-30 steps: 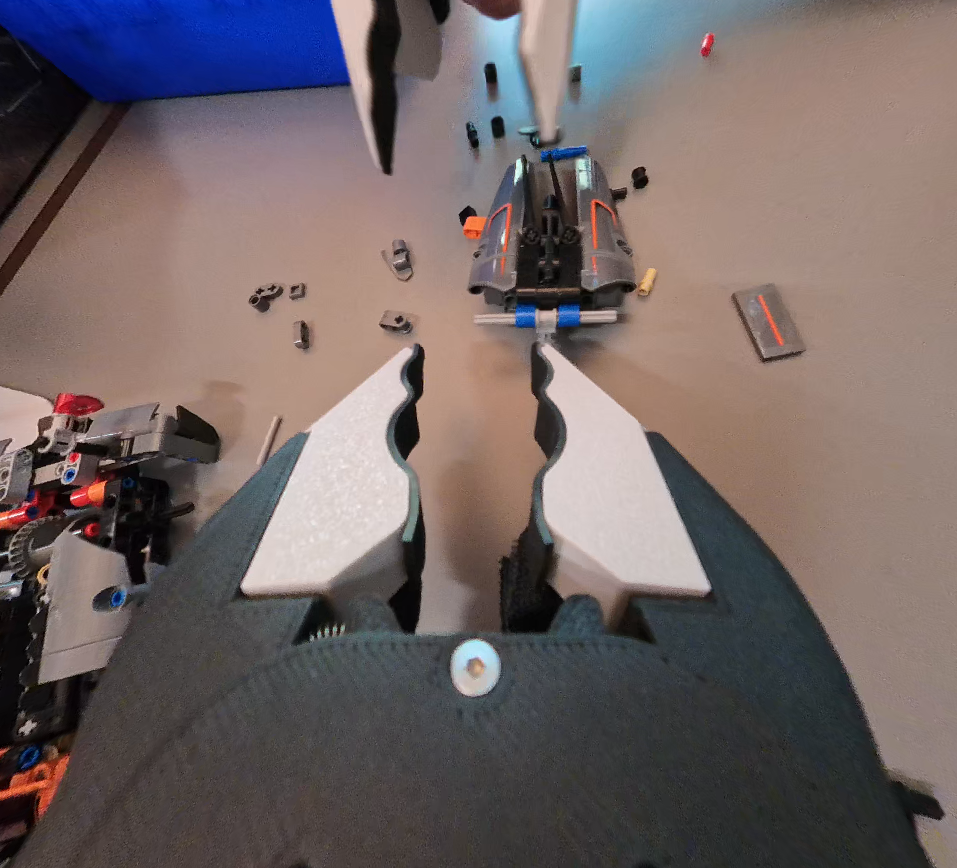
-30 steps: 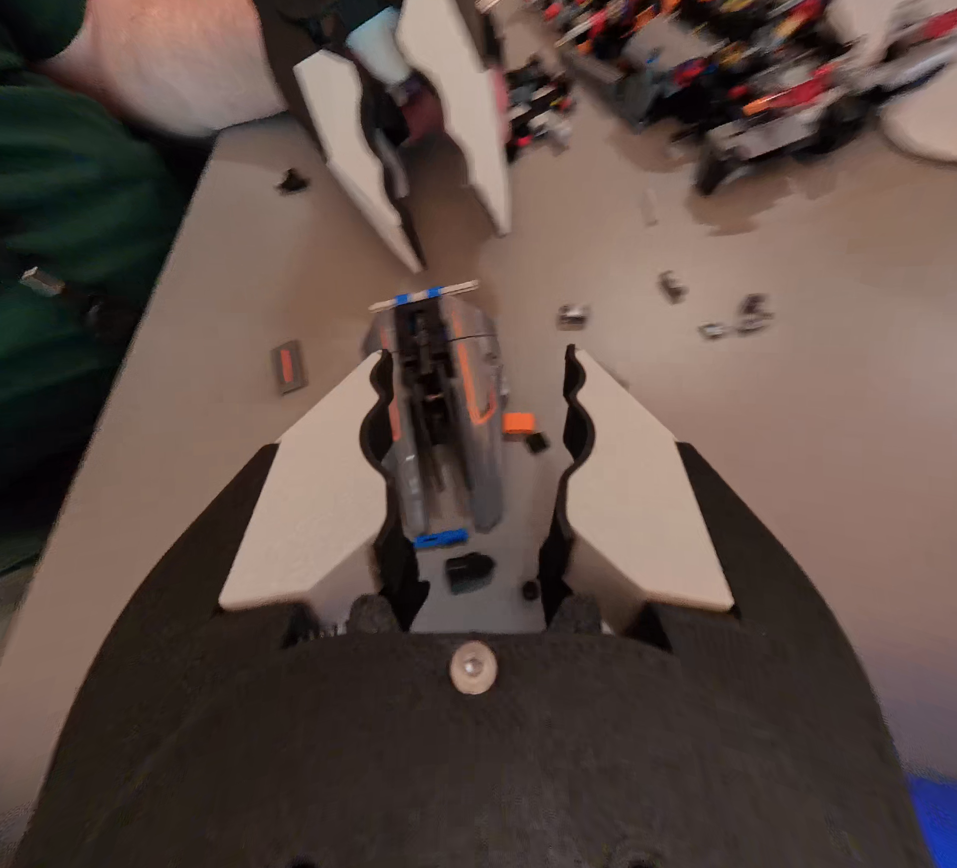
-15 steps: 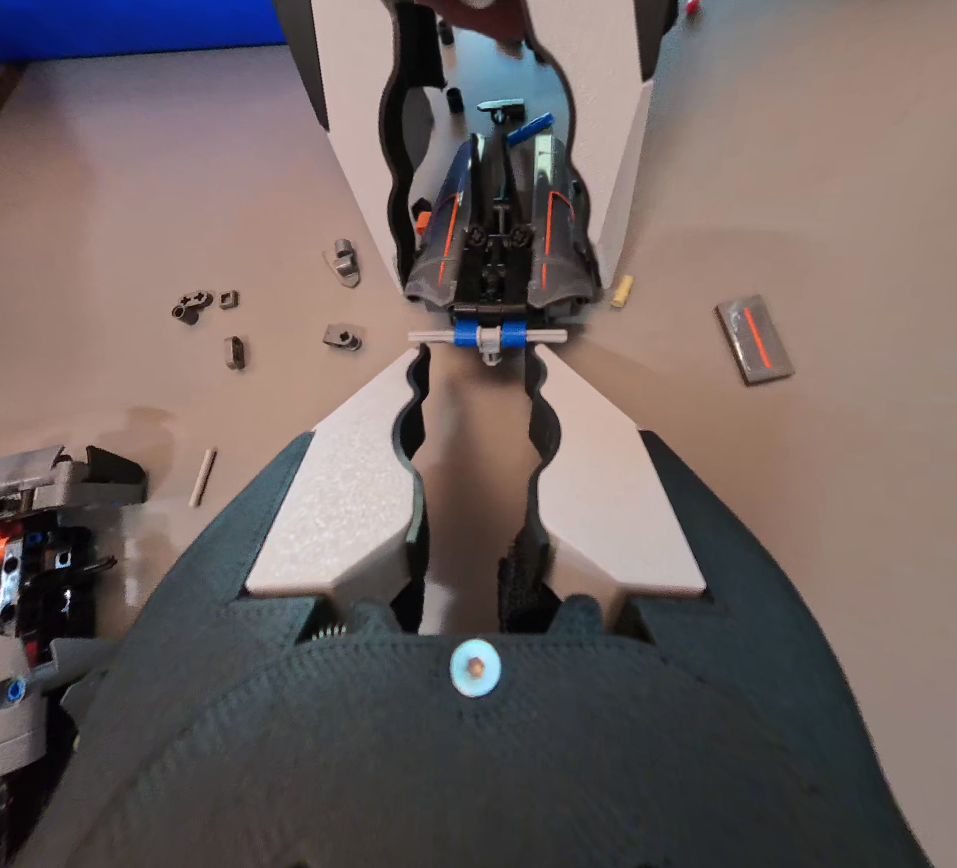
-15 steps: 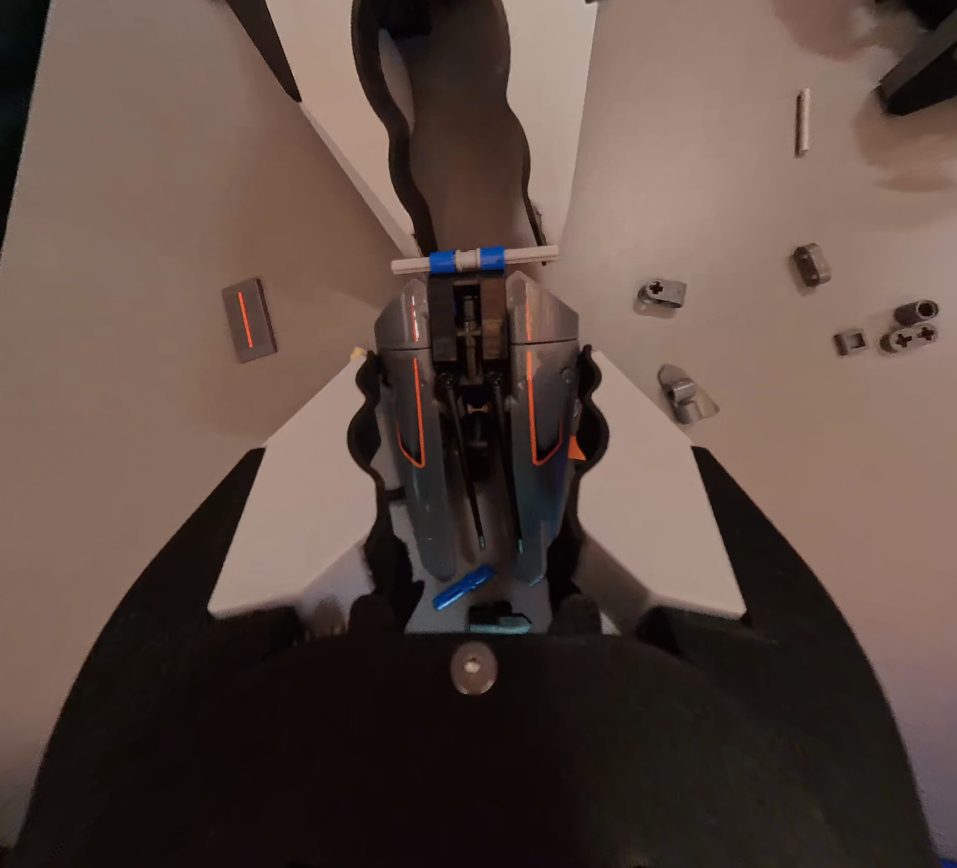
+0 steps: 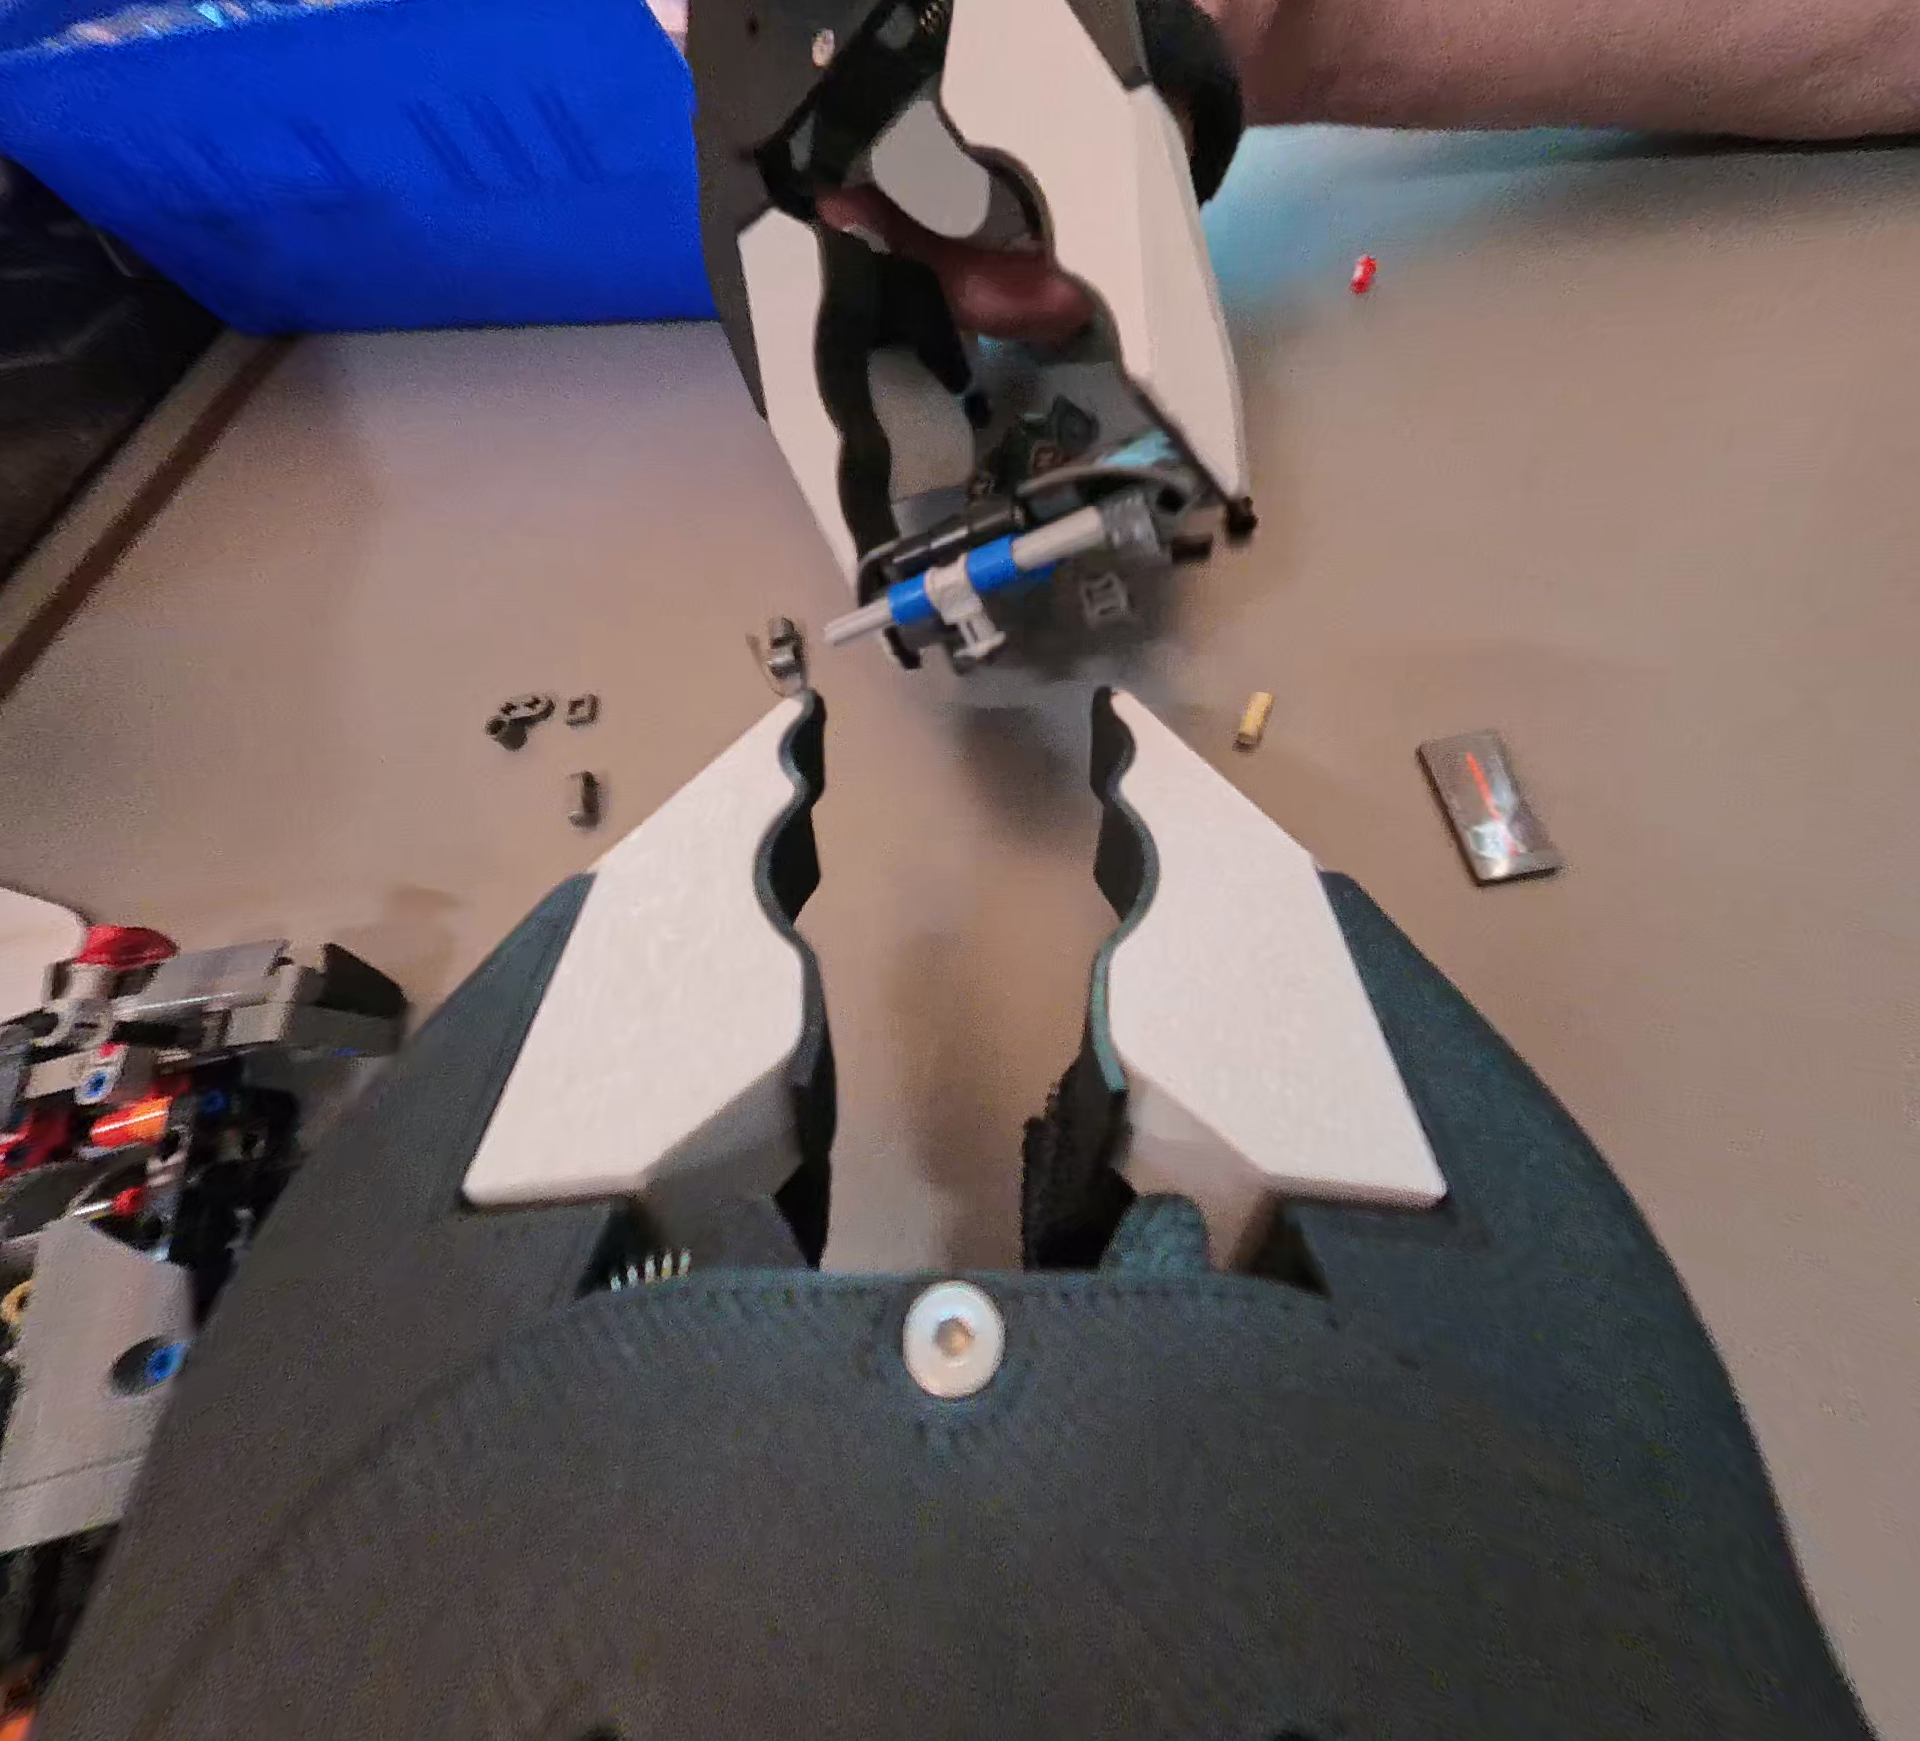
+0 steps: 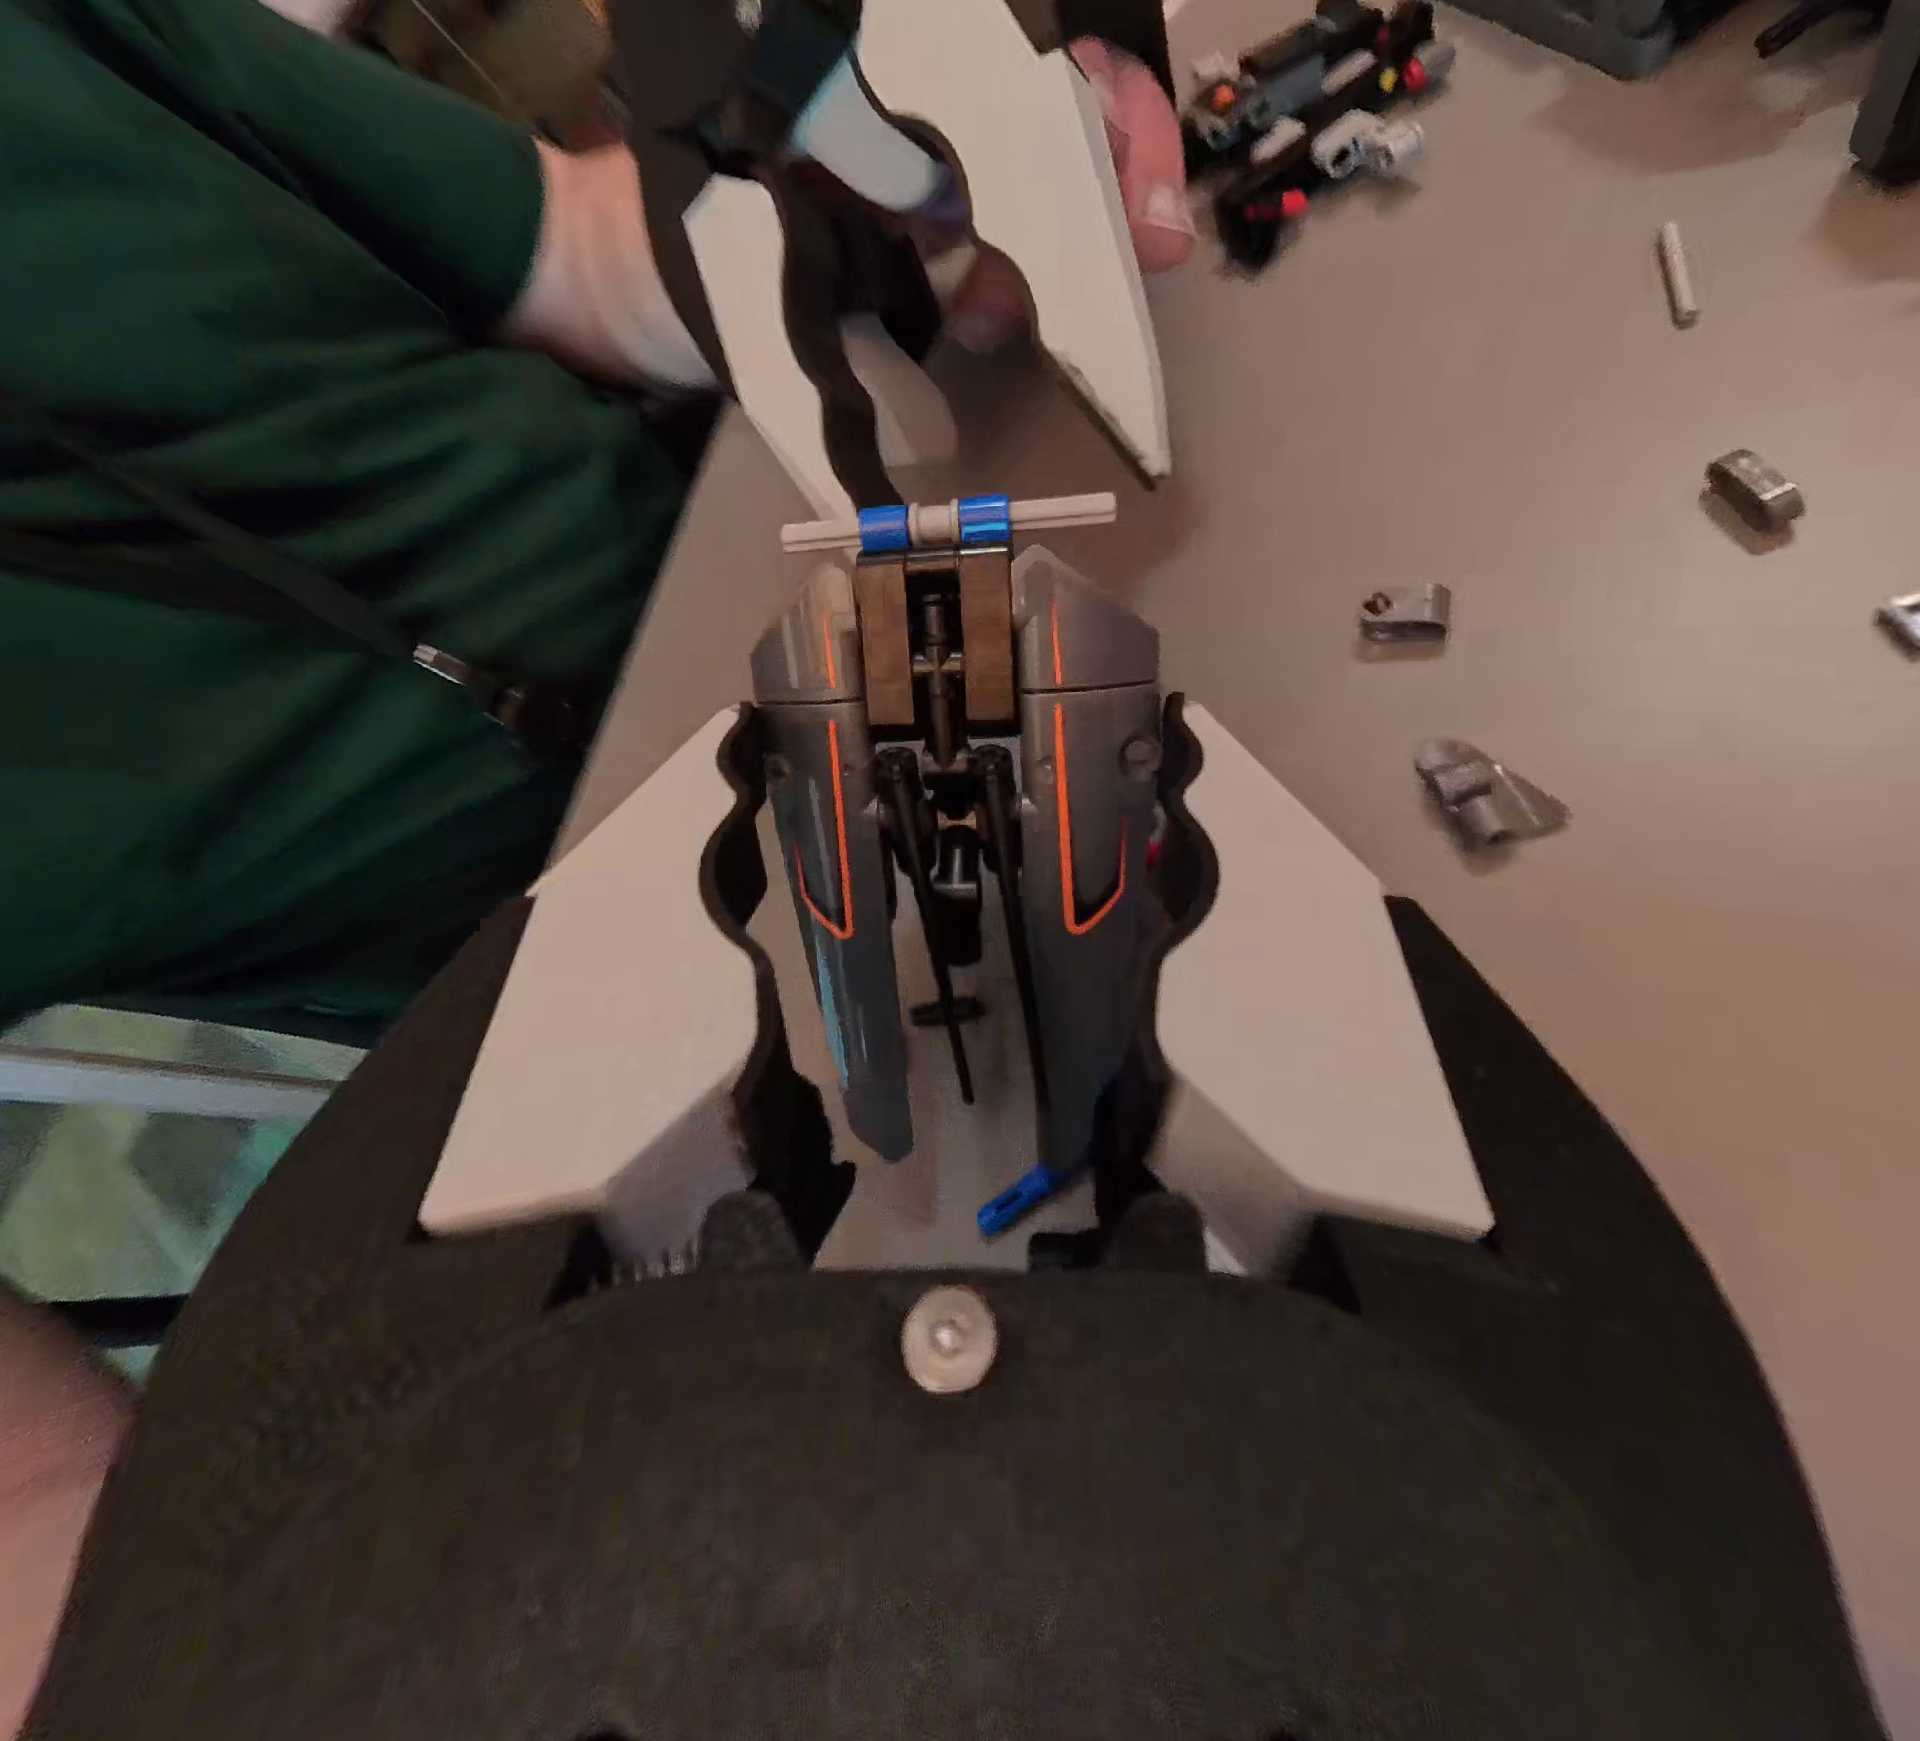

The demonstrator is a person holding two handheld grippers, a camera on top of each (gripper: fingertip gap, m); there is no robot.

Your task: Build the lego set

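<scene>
The lego assembly (image 6: 956,756) has dark grey panels with orange lines, a black core and a light grey axle (image 6: 1049,509) with two blue bushes at its far end. My right gripper (image 6: 961,715) is shut on its sides and holds it above the table. In the left wrist view the right gripper (image 5: 1049,538) comes down from above with the assembly (image 5: 997,569) tilted, axle end toward me. My left gripper (image 5: 956,715) is open and empty, just below and in front of that axle. It also shows in the right wrist view (image 6: 987,476), facing the axle.
A blue bin (image 5: 364,133) stands at the back left. Partly built models (image 5: 156,1068) lie at the left edge. Loose small grey pieces (image 5: 530,720), a tan pin (image 5: 1252,720), a striped grey tile (image 5: 1486,818) and a red piece (image 5: 1363,273) lie on the table. A green-sleeved person (image 6: 260,444) sits at the table edge. Both grippers' tips are close together, under 4 cm apart.
My right gripper has closed on the assembly and lifted it off the table, tilting it. My left gripper has stayed open and drawn back slightly from the axle.
</scene>
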